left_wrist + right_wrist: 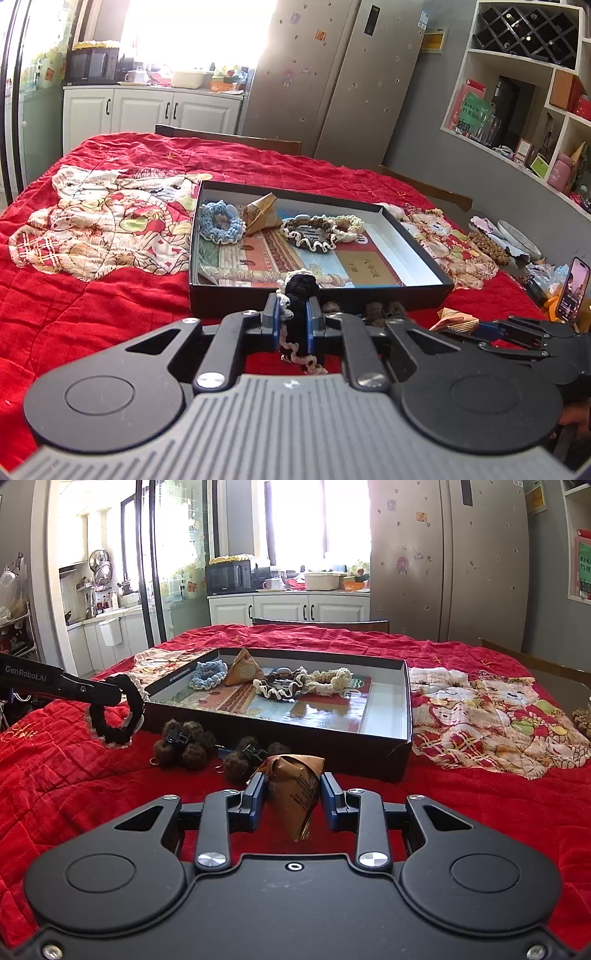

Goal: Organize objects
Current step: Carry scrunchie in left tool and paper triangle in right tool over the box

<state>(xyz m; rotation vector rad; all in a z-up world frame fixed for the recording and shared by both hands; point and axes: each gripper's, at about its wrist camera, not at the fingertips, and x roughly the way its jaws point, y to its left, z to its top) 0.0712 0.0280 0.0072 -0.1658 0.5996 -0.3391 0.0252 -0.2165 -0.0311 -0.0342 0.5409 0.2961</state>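
Black scrunchie (295,314) clamped in my left claw (292,317).
Right claw (293,794) grips a brown paper packet (295,790) before the box (280,738).

A red quilt (443,812) with cartoon patches covered the surface. Directly on it sat a shallow black box (280,738) — and, just before its near wall, two brown fuzzy hair clips (184,746) lay close together.

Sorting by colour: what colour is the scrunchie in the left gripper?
Black scrunchie with pale trim, clearest in the right wrist view.
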